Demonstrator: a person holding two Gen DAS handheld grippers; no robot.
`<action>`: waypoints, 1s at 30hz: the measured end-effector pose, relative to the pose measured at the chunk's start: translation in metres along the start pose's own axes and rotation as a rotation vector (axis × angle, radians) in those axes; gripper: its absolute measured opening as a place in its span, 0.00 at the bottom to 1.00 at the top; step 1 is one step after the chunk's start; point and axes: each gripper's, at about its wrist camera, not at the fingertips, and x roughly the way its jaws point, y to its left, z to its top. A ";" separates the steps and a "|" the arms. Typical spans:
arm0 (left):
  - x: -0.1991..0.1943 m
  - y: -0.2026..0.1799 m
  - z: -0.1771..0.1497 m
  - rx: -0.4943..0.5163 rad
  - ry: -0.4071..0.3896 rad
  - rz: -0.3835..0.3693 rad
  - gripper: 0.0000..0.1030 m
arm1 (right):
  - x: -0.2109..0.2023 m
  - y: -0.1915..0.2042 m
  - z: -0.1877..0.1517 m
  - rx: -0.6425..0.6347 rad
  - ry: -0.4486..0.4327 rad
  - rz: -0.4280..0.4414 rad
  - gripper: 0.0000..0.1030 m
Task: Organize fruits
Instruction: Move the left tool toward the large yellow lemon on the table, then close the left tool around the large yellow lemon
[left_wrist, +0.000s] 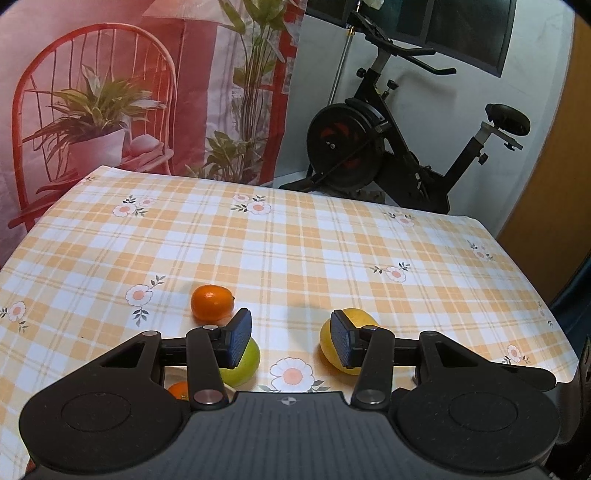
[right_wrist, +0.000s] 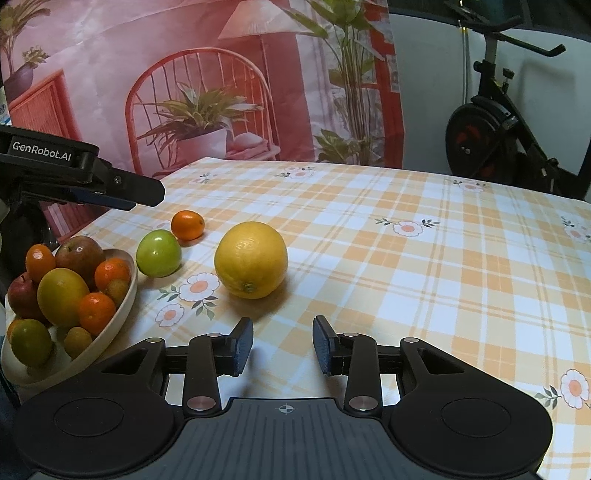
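Observation:
A yellow lemon, a green apple and a small orange lie on the checked tablecloth. A cream bowl at the left holds several fruits. My right gripper is open and empty, just short of the lemon. My left gripper is open and empty above the table, with the green apple behind its left finger, the lemon behind its right finger, and the small orange beyond. The left gripper's body shows above the bowl in the right wrist view.
The table has a yellow plaid cloth with flowers. A printed backdrop hangs behind its far edge. An exercise bike stands behind the table at the right. Another orange peeks out under the left gripper.

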 end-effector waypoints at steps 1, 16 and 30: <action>0.001 0.000 0.000 -0.002 0.003 -0.002 0.48 | 0.000 0.000 0.000 0.000 0.001 0.000 0.32; 0.030 -0.009 0.004 -0.024 0.058 -0.065 0.48 | 0.012 -0.001 0.004 -0.027 0.018 0.012 0.36; 0.058 -0.002 0.007 -0.106 0.125 -0.130 0.48 | 0.032 0.008 0.016 -0.073 0.022 0.048 0.42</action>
